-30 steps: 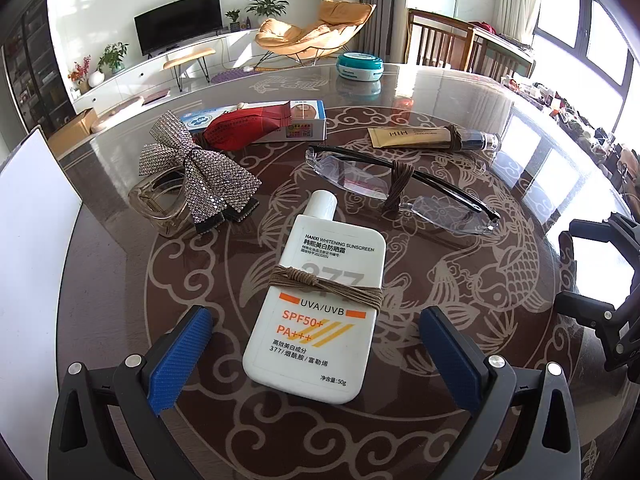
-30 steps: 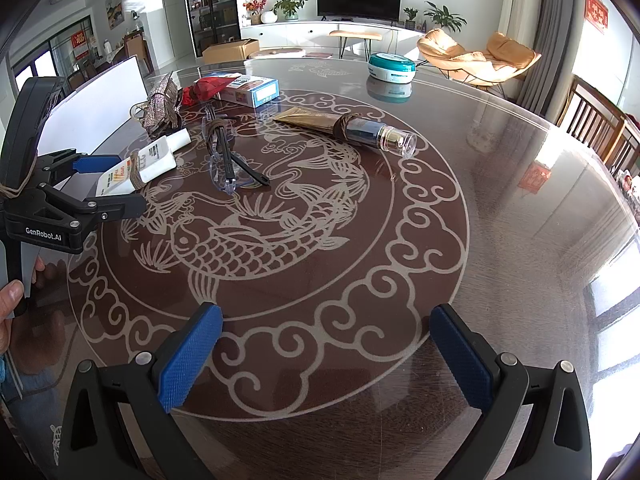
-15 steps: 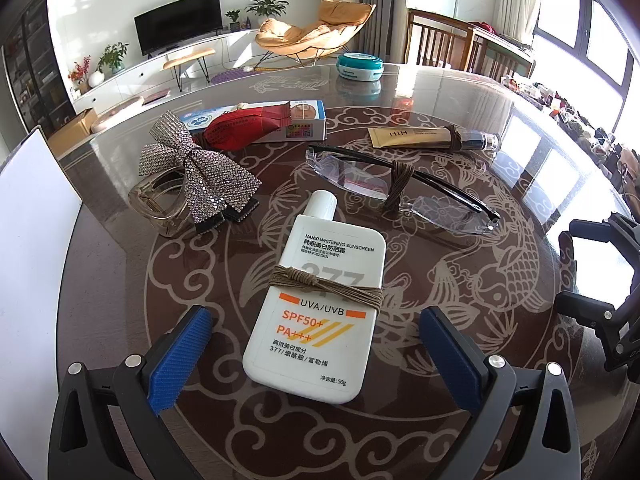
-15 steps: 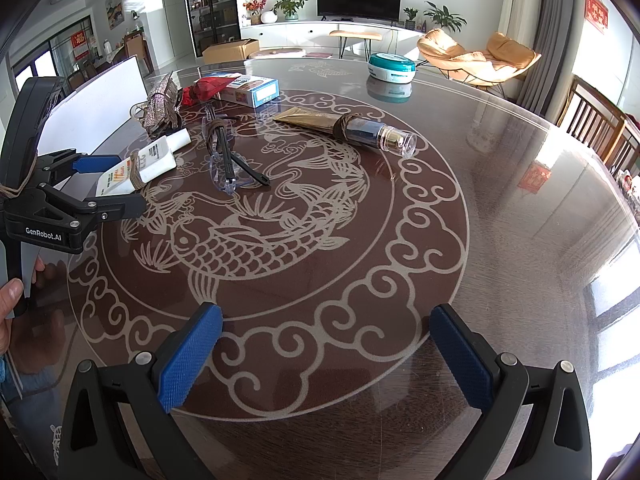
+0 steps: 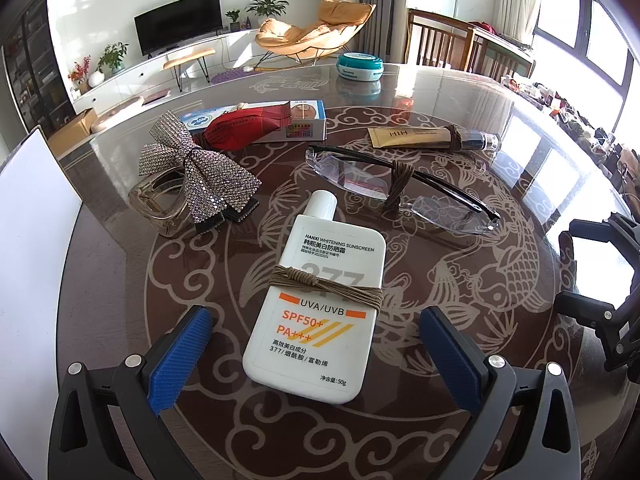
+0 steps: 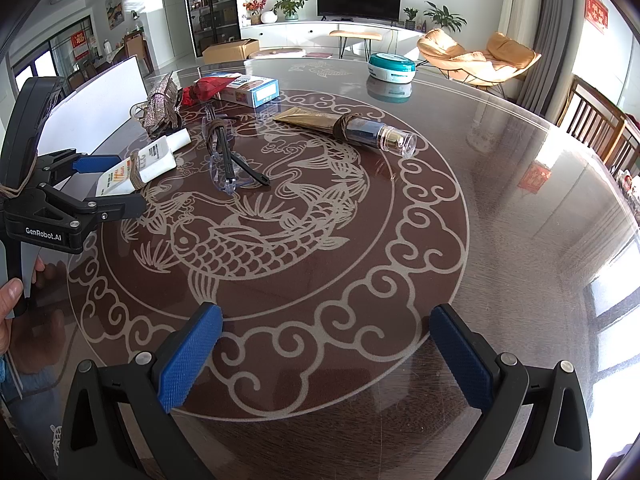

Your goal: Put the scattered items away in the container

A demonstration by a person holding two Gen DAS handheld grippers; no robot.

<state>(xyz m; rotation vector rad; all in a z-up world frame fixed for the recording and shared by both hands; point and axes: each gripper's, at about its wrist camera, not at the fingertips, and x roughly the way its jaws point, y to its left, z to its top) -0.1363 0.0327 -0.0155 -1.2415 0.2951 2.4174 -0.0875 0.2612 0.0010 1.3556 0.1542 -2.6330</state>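
Note:
A white sunscreen bottle [image 5: 316,304] bound with brown cord lies flat on the glass table, its lower end between the blue pads of my left gripper [image 5: 315,320], which is open around it without touching. Beyond it lie clear glasses [image 5: 400,196], a rhinestone bow hair clip [image 5: 196,176], a red packet [image 5: 248,128] on a blue-white box [image 5: 304,124], and a gold tube [image 5: 432,138]. A white container wall [image 5: 28,240] stands at the left. My right gripper [image 6: 324,320] is open over bare table, well short of the tube [image 6: 352,130] and glasses [image 6: 228,164].
A teal round tin [image 5: 360,66] sits at the table's far side. In the right wrist view the left gripper [image 6: 116,184] flanks the bottle [image 6: 144,166], with a hand [image 6: 8,304] on its handle. Wooden chairs [image 6: 600,128] stand past the table's right edge.

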